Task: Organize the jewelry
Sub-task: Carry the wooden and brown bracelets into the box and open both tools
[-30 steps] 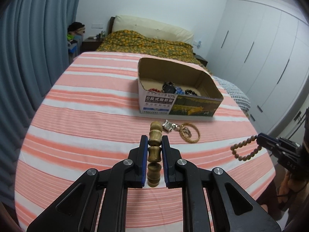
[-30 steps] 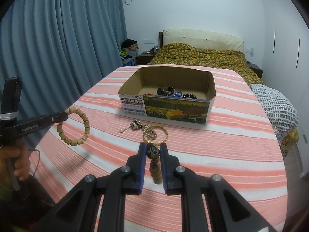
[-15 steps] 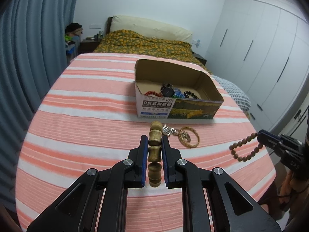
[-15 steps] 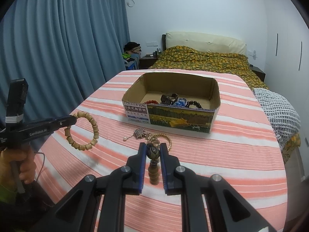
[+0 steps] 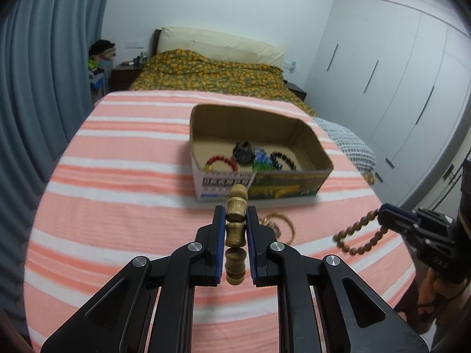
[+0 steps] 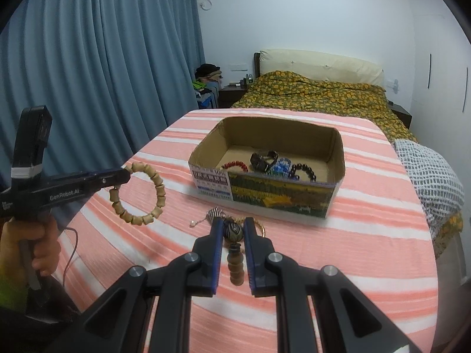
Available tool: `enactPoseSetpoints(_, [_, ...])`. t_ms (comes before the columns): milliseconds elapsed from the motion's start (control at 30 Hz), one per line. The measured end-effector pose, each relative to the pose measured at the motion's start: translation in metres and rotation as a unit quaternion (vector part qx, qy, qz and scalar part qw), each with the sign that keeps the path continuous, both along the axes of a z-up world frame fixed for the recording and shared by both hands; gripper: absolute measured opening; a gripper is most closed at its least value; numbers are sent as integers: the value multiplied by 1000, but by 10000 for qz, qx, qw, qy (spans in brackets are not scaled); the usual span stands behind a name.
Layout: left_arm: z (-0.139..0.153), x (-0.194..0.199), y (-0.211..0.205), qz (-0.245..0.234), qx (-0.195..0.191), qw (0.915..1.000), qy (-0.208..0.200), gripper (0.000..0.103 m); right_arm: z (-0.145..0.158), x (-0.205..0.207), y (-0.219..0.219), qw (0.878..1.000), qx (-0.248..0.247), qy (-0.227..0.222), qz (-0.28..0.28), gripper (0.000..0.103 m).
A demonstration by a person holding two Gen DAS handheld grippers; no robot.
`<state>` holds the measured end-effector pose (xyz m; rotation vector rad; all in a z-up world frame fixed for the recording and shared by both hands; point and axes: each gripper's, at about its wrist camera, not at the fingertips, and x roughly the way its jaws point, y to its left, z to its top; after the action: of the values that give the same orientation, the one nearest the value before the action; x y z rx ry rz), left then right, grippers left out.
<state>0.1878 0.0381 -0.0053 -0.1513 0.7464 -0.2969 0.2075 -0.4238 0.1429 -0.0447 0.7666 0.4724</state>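
My left gripper (image 5: 235,210) is shut on a pale wooden bracelet (image 5: 235,232) of barrel-shaped beads, seen edge-on above the striped table. The right wrist view shows this bracelet (image 6: 160,189) hanging as a ring from the left gripper (image 6: 128,173). My right gripper (image 6: 232,225) is shut on the dark patterned bead of a brown bead bracelet (image 6: 233,231), whose small beads (image 5: 337,239) dangle below the right gripper (image 5: 384,216). The open cardboard box (image 6: 279,197) stands just beyond both grippers. It holds a red bead bracelet (image 6: 235,164), a black watch (image 6: 263,158), blue-green beads and a black bead bracelet (image 6: 306,172).
A gold bangle (image 6: 259,227) and a silver pendant (image 6: 215,213) lie on the striped tablecloth (image 6: 353,235) in front of the box. A bed (image 6: 318,94) stands behind the table, a blue curtain (image 6: 88,73) on the left, white wardrobes (image 5: 397,88) on the right. A hand (image 6: 35,244) grips the left handle.
Both grippers have risen a little and moved forward toward the box, each with its bracelet still clamped. The box now looks larger and closer to the fingertips.
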Motion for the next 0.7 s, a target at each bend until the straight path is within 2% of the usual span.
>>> enactPoseSetpoints(233, [18, 36, -8, -66, -38, 9999, -138, 12, 20, 32, 2, 9996, -61, -257, 79, 14])
enactPoseSetpoints(467, [26, 82, -19, -109, -83, 9997, -179, 12, 36, 82, 0, 9986, -94, -519, 34, 14])
enactPoseSetpoints(700, [13, 126, -34, -72, 1, 10000, -13, 12, 25, 134, 1, 9994, 5, -335, 31, 14])
